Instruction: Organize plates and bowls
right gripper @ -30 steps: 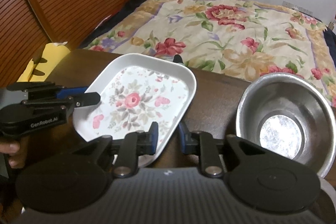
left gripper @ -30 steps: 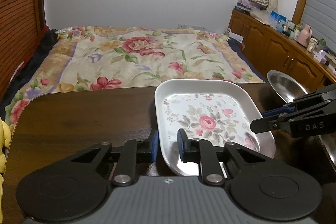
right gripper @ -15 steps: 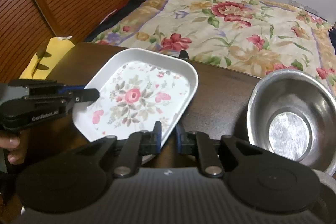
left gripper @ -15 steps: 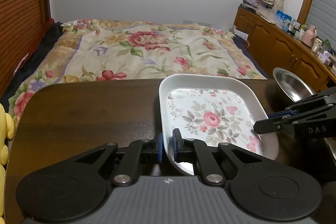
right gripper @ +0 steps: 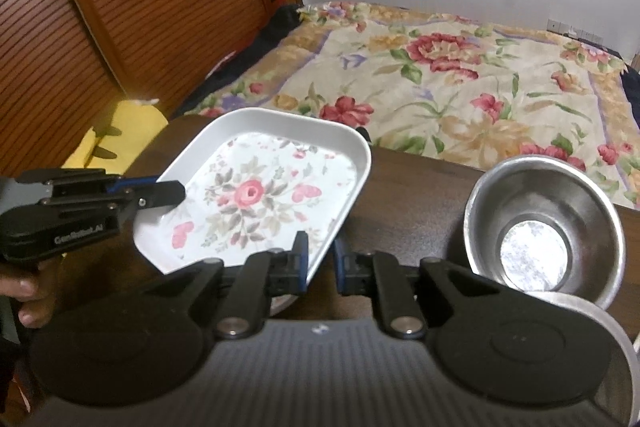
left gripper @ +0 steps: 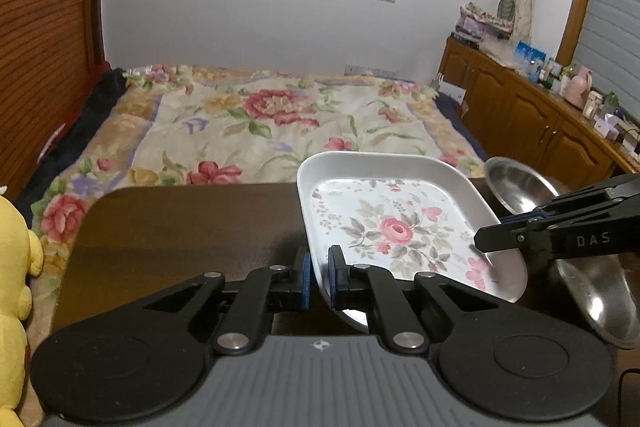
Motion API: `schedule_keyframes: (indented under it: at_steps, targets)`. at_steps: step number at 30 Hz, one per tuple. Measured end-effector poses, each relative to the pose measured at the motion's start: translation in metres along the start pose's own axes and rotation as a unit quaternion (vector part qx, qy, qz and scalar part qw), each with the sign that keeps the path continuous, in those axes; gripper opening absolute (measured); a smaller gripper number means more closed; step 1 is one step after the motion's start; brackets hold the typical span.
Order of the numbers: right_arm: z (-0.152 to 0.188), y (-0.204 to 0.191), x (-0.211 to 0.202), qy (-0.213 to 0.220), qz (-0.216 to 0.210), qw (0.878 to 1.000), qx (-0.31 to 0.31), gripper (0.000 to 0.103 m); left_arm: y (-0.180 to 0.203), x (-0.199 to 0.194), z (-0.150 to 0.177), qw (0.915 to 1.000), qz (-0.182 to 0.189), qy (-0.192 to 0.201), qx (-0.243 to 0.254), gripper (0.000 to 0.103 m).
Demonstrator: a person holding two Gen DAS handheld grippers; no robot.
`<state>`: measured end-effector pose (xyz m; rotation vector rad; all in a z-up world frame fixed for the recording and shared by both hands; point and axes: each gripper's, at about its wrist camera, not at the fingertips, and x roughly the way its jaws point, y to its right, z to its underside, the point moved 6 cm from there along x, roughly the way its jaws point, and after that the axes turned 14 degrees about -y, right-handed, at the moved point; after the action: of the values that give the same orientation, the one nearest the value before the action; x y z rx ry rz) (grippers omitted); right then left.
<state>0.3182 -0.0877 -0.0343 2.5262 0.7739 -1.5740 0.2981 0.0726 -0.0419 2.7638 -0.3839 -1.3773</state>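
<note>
Two tongs, left (left gripper: pixel 319 277) and right (right gripper: pixel 320 261), now pinch opposite rims of the floral plate (right gripper: pixel 256 197), apparently lifted off the tabletop (left gripper: pixel 180 223); stacking seems next.

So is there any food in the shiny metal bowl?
No, the metal bowl is empty; its bare shiny bottom shows in the right wrist view.

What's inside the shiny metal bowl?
Nothing shows inside the metal bowl: only its bare, shiny bottom. It stands on the dark table, beside the flowered plate. What lies under it is hidden.
</note>
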Motion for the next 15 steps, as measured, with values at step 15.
schedule_keyframes:
  at_steps: [15]
  targets:
    - [0.028, -0.011, -0.049, 0.04, 0.002, 0.999, -0.008, 0.015, 0.025, -0.059, 0.017, 0.9991, 0.005, 0.039, 0.013, 0.011]
